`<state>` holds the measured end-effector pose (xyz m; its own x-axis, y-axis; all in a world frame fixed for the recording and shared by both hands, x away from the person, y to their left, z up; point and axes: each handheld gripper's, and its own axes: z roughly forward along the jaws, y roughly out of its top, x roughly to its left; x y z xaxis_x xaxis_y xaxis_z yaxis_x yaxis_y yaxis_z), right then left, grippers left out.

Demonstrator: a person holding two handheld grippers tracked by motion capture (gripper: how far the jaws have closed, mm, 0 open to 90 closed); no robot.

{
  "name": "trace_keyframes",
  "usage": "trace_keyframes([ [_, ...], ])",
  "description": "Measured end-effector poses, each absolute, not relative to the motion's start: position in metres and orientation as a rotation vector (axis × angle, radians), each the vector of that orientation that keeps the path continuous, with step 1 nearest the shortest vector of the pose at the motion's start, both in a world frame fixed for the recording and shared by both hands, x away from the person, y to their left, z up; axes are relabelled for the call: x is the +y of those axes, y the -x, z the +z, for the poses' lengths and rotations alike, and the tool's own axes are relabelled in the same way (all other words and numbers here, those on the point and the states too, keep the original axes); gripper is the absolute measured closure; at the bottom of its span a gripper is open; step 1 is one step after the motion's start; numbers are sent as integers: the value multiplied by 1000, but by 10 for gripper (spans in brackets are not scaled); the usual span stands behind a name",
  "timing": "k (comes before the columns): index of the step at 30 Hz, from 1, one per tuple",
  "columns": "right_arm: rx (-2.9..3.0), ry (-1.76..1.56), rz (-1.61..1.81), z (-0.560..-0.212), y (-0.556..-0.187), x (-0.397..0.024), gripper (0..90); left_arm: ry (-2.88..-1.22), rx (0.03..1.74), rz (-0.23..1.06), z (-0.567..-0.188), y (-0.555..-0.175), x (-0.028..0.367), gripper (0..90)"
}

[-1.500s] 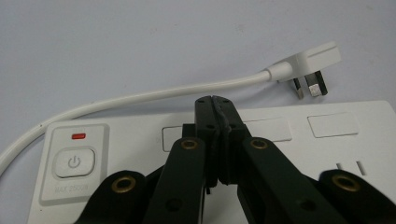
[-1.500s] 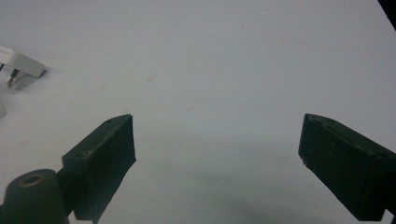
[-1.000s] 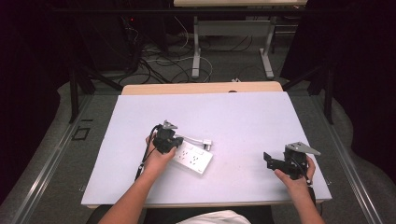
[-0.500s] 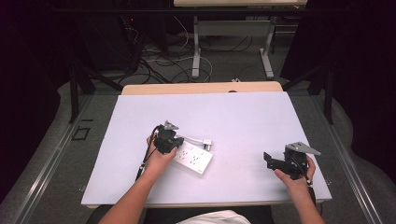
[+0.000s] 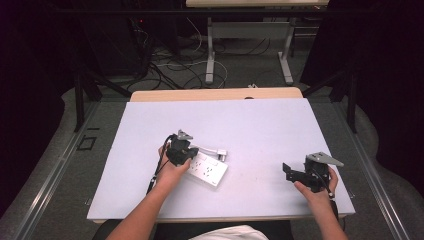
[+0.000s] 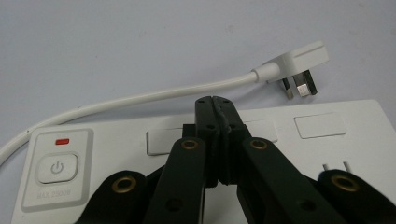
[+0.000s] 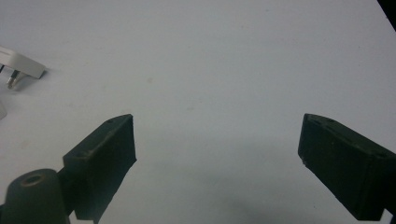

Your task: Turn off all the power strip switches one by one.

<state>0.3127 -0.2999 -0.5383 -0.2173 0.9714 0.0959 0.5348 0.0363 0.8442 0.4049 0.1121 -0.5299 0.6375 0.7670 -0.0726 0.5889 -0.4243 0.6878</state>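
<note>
Black jaws of your left gripper [image 6: 215, 100] are clenched together with nothing between them, poised over the white power strip [image 6: 327, 140], near the table's [image 5: 260, 125] middle. Its plug [image 6: 299, 65] lies just beyond. Your right gripper [image 7: 217, 154] stands spread wide over bare table, well apart.

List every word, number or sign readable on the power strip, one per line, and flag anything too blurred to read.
Power symbol (circle with a vertical stroke): on the grey switch button at the end of the white power strip.
"MAX 2500W": faint embossed text under that button; blurred, so this reading is uncertain.
Red indicator bar: a mark, no text.
Plug and cable: no lettering visible.
</note>
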Motion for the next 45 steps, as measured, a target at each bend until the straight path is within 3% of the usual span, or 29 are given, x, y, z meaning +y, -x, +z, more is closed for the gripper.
trace_keyframes([
  [45,1803,-1522,1090,-538,-312,-301,106,-2196,960,299,-530,-391,86,900],
])
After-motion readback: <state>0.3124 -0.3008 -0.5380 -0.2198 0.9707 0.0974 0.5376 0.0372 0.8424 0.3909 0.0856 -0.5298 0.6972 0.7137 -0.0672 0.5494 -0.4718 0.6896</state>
